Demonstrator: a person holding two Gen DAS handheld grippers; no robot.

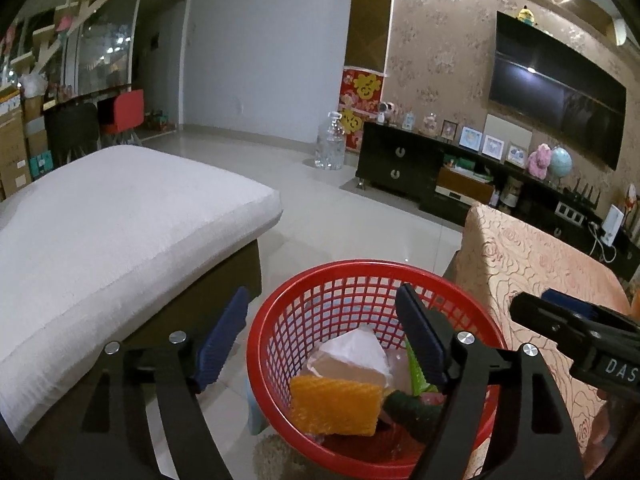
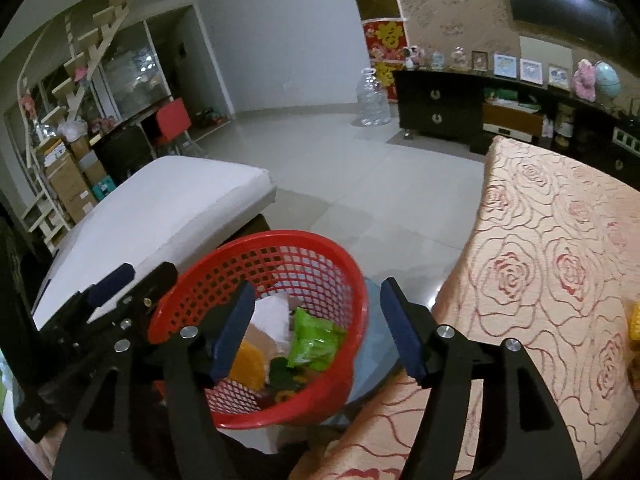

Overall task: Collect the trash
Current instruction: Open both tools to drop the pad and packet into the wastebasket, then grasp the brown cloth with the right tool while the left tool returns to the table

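A red mesh basket stands below both grippers, between a white cushion and a cloth-covered table. In it lie an orange foam net, a crumpled whitish wrapper, a green wrapper and a dark green piece. My left gripper hangs open over the basket, with nothing held between its blue pads. My right gripper is also open above the basket and holds nothing. Each gripper shows in the other's view: the right gripper at the right edge, the left gripper at the left.
A white cushioned seat lies left of the basket, and a table with rose-patterned cloth right of it. A yellow item sits on the cloth's right edge. Beyond are tiled floor, a big clear bottle and a black cabinet.
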